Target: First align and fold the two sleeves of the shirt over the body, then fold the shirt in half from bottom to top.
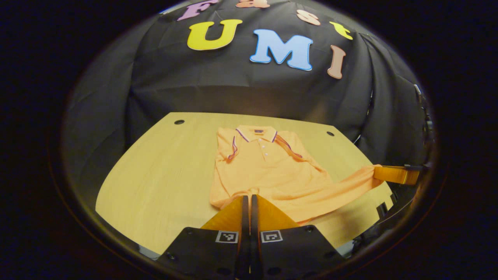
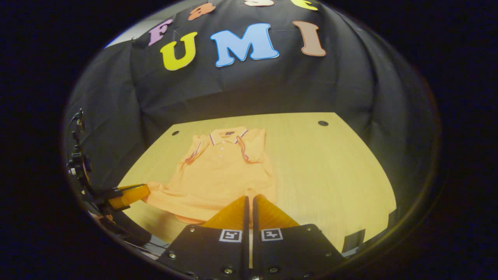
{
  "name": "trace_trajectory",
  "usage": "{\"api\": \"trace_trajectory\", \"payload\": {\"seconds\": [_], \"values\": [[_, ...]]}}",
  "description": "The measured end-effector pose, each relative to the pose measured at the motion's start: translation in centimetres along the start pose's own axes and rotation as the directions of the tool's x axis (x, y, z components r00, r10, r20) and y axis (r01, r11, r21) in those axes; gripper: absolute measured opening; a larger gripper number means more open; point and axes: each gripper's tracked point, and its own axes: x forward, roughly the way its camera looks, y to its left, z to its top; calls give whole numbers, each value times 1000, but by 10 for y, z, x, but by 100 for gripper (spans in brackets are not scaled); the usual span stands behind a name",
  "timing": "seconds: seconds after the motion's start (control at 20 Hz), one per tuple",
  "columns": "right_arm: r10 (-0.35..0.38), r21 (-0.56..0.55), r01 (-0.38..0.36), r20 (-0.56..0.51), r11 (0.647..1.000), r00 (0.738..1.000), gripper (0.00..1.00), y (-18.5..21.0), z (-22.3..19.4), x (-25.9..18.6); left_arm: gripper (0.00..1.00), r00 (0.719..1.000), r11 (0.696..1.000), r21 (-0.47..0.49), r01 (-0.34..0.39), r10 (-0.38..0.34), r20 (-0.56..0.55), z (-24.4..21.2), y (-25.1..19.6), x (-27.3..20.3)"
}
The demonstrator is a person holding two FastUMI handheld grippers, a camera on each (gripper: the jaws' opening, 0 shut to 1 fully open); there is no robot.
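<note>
In the left gripper view, your left claw (image 1: 247, 200) sits low at the near edge of the orange polo shirt (image 1: 264, 167), its fingers pressed together right at the hem. From here the hem cloth appears caught between them, though the tips hide the contact, so treat that as likely rather than sure. The shirt lies face up on the pale wooden surface (image 1: 163, 171), collar (image 1: 256, 133) away from you, and both sleeves are already folded in over the body. Off to the right, the right claw (image 1: 395, 174) holds the other bottom corner, and the cloth runs taut to it, lifted off the surface. That stretch keeps the hem straight, which suits the bottom-to-top fold.

In the right gripper view, your right claw (image 2: 249, 202) is likewise drawn closed at the shirt's (image 2: 218, 175) near hem, seemingly pinching it. The left claw (image 2: 130, 195) shows at the far left, gripping the opposite corner, with the cloth pulled out toward it. The surface (image 2: 330, 175) beyond the collar (image 2: 227, 137) leaves room, so carrying both corners forward together should lay hem on shoulders.
</note>
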Motion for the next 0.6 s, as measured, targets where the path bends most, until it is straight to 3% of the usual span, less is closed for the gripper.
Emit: {"api": "trace_trajectory", "payload": {"seconds": [0.3, 0.6], "values": [[-68, 0, 69, 58, 998, 996, 4, 2, 68, 46, 7, 996, 997, 43, 61, -63, 58, 81, 14, 59], [-112, -46, 116, 91, 992, 990, 4, 11, 123, 104, 7, 991, 992, 101, 72, -83, 107, 139, 30, 131]]}}
